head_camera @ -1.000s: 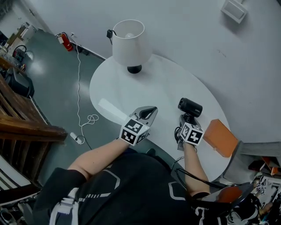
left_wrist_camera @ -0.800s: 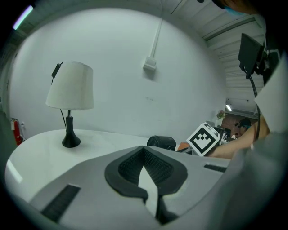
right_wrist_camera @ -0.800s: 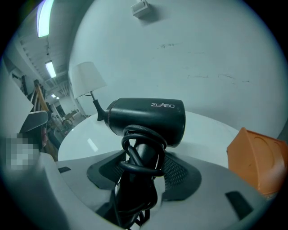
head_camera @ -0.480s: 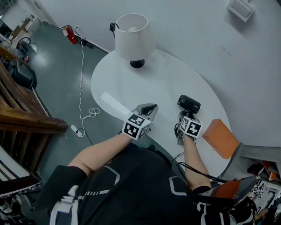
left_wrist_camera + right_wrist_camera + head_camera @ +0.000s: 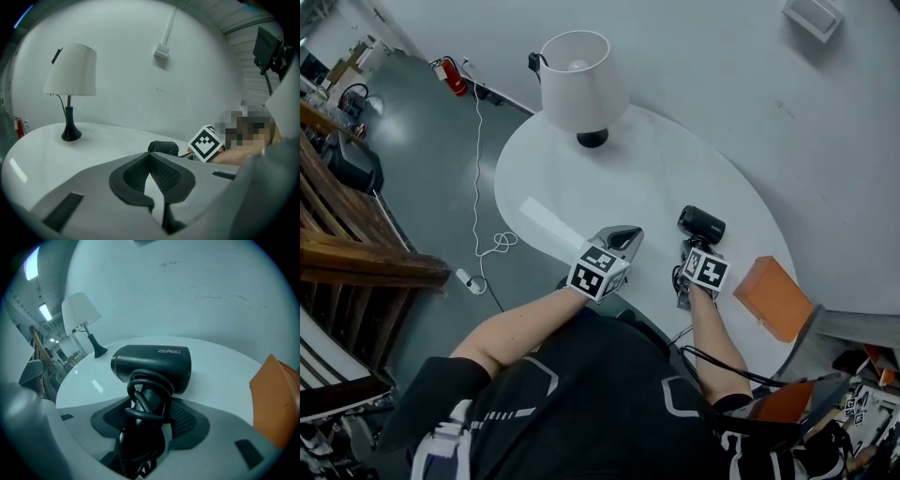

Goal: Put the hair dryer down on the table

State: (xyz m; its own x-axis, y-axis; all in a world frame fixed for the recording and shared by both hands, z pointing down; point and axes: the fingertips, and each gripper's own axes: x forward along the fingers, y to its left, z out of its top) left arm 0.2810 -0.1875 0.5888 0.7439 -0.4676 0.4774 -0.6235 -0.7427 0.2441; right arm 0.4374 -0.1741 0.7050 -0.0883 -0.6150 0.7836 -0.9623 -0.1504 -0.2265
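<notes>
A black hair dryer stands with its barrel sideways, and its handle, wound with cord, is clamped between the jaws of my right gripper. In the head view the dryer is over the near right part of the round white table, with the right gripper just behind it. Whether the dryer touches the tabletop I cannot tell. My left gripper hovers to the dryer's left with its pads closed together, holding nothing. The dryer also shows small in the left gripper view.
A white-shaded lamp on a black base stands at the table's far side. An orange flat object lies at the table's right edge. A white wall runs behind the table. A cable trails over the floor on the left.
Almost nothing: the head camera shifted a little, and both grippers and the dryer keep their places over the table.
</notes>
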